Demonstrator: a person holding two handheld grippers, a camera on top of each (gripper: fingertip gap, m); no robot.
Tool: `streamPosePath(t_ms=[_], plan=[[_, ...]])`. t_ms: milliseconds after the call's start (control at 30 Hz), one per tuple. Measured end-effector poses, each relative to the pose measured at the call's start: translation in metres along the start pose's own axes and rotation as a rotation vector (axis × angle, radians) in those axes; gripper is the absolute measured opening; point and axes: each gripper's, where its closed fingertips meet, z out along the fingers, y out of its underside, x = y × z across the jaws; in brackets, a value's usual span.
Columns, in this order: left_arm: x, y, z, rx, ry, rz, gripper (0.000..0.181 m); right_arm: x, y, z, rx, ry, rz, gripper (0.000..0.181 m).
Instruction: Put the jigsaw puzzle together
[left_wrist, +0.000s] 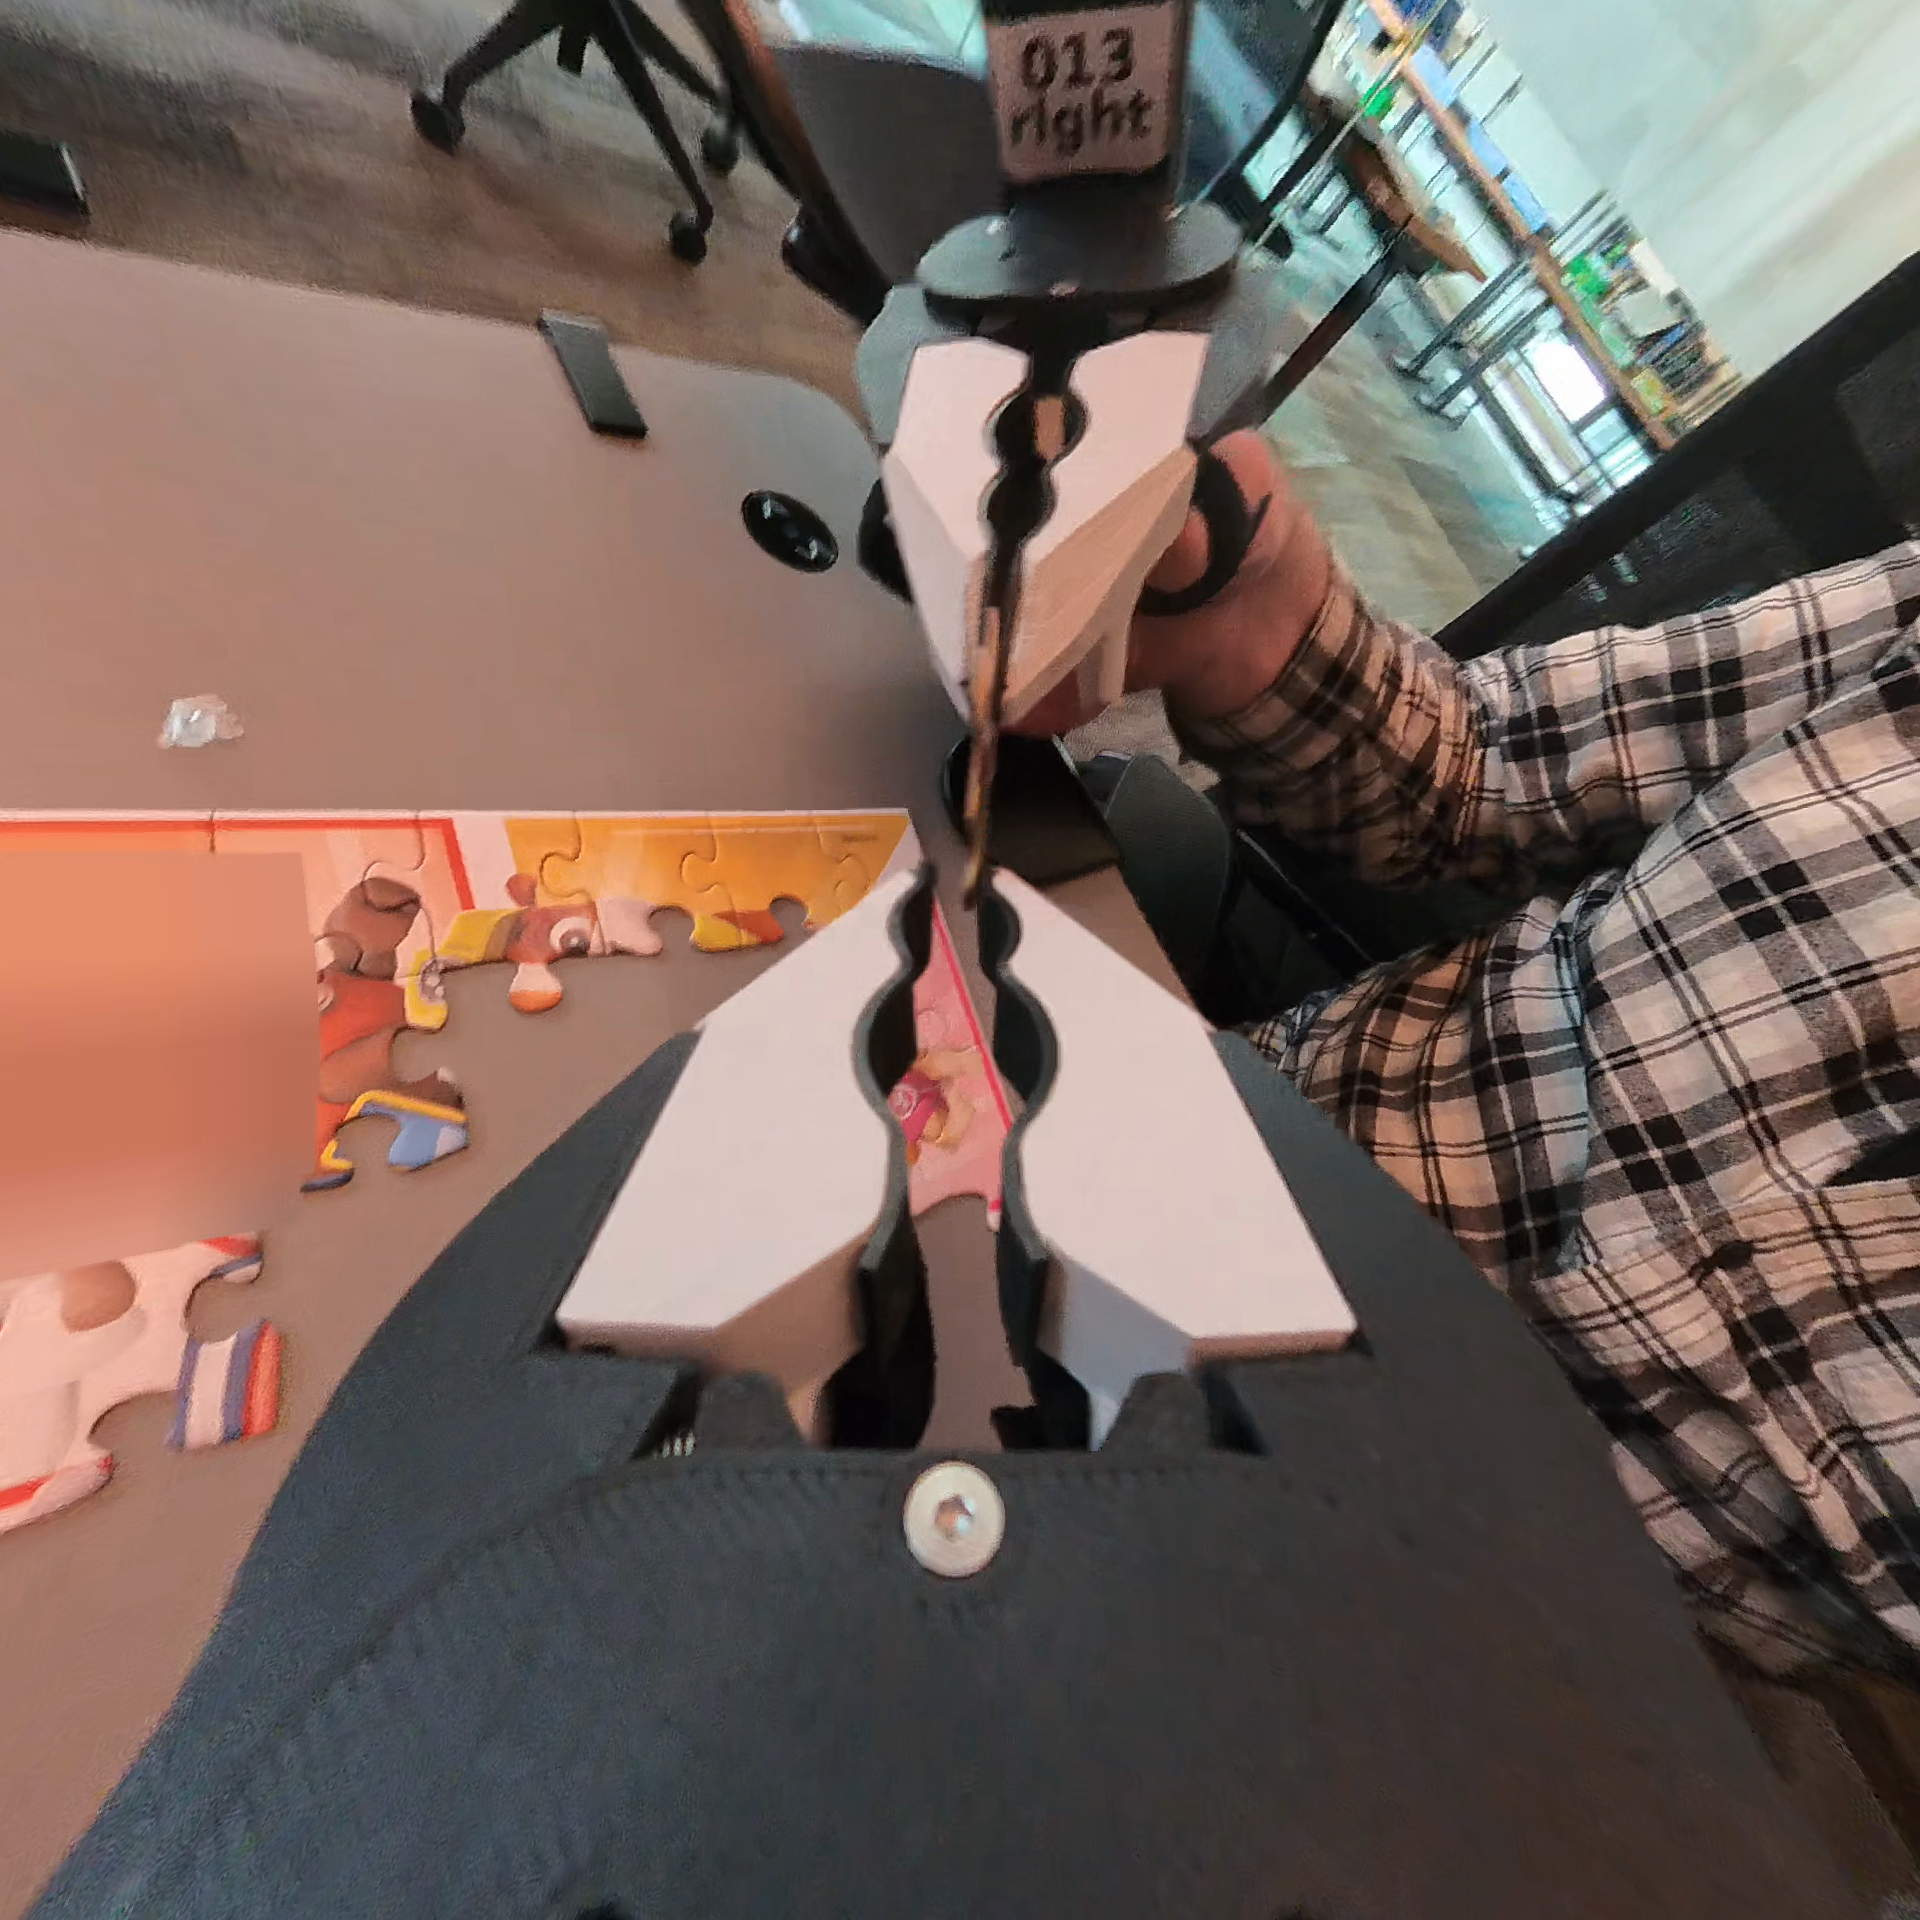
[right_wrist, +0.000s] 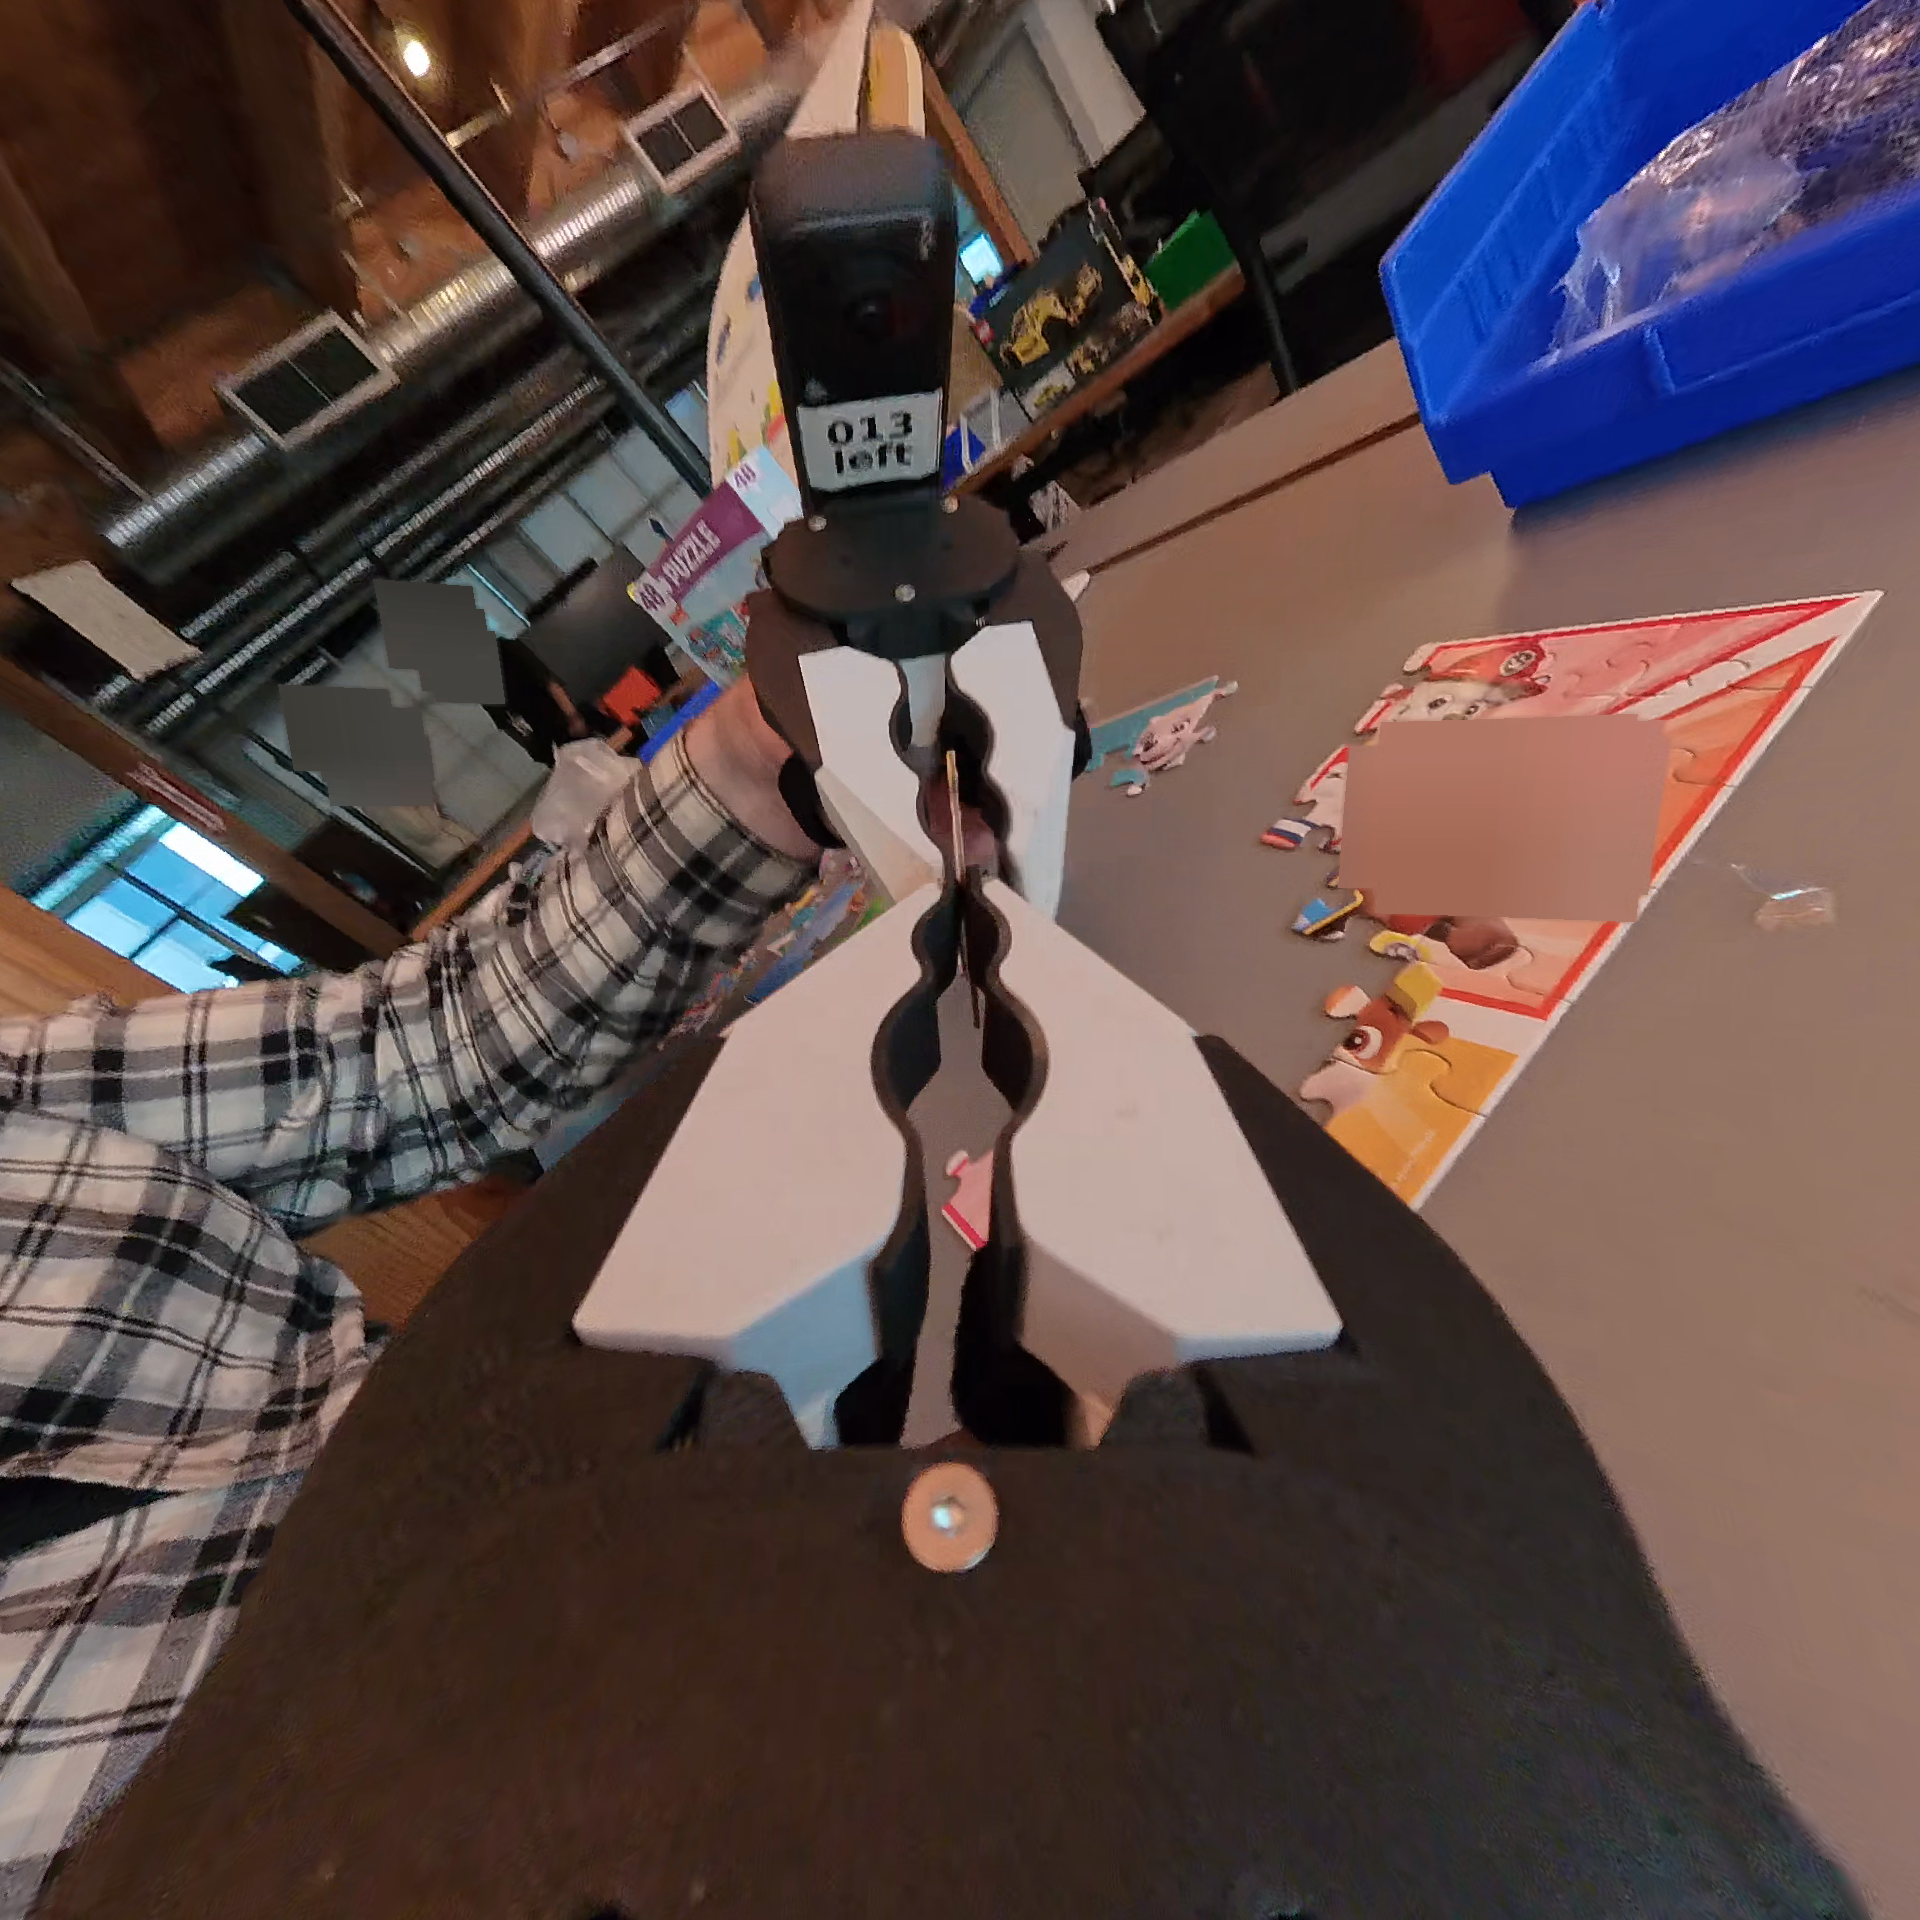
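Observation:
A partly assembled cartoon jigsaw puzzle lies flat on the grey table; it also shows in the right wrist view. The two grippers face each other above the table's near edge. My right gripper is shut on a puzzle piece held edge-on. In the left wrist view that piece hangs out of the right gripper. Its lower end sits between the tips of my left gripper, whose jaws stand a little apart. A pink puzzle section shows below, through the gap.
Loose pieces lie beside the puzzle: a striped one and a light blue one. A blue bin stands at the far table end. A plastic scrap, a black flat object and plaid sleeves are nearby. The grippers are tip to tip, or close to it. The left tips stand about 10 centimetres off the pink puzzle section.

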Motion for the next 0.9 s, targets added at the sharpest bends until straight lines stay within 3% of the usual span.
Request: streamPosePath(t_ms=[33,400,900], plan=[[0.002,-0.001,0.001,0.015,0.005,0.015,0.0,0.0,-0.001,0.0,0.017,-0.004,0.008,0.0],[0.01,-0.023,-0.023,0.165,0.061,-0.012,0.0,0.0,0.0,-0.005,0.058,0.003,0.036,0.0],[0.013,-0.02,-0.019,0.222,0.114,-0.028,0.009,0.0,0.007,-0.007,0.068,0.04,0.046,0.0]])
